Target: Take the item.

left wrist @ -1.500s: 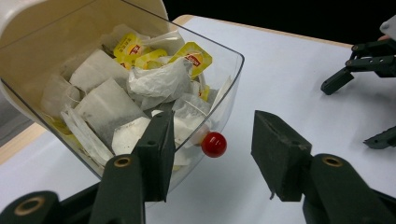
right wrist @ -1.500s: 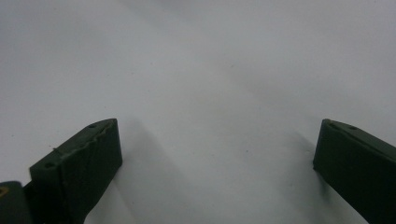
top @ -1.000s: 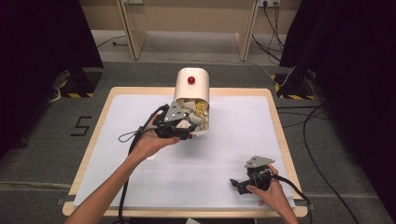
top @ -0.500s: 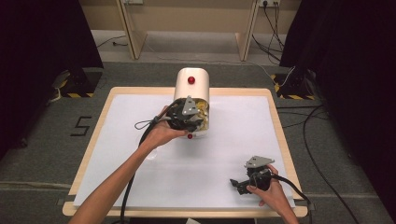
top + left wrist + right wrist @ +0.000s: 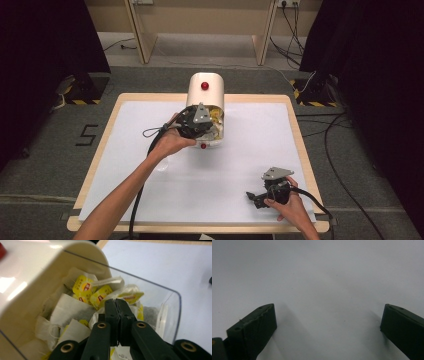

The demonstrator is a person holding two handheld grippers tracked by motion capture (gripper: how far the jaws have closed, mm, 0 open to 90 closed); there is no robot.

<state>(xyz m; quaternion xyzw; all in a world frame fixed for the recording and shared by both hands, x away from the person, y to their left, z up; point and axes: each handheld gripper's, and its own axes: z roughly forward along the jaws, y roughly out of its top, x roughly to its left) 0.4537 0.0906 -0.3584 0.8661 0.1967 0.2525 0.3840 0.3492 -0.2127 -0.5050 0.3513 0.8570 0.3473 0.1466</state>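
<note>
A cream container [image 5: 205,97] with a red knob on top stands at the table's far middle. Its clear-walled bin [image 5: 172,312] holds several tea bags [image 5: 67,308] with yellow tags [image 5: 85,287]. My left gripper [image 5: 206,129] reaches into that bin from the left. In the left gripper view its jaws [image 5: 115,302] are pressed together just above the tea bags, and I see nothing pinched between them. My right gripper [image 5: 252,197] rests low on the table near the front right, held by a hand; in its own view it [image 5: 327,317] stands wide open over bare white surface.
The white table top [image 5: 250,145] has a wooden rim. A black cable [image 5: 150,150] trails from the left gripper along the forearm. A small red part [image 5: 203,146] sits at the container's front base.
My left gripper has moved right and forward, from beside the container into its bin of tea bags. The right gripper has stayed where it was.
</note>
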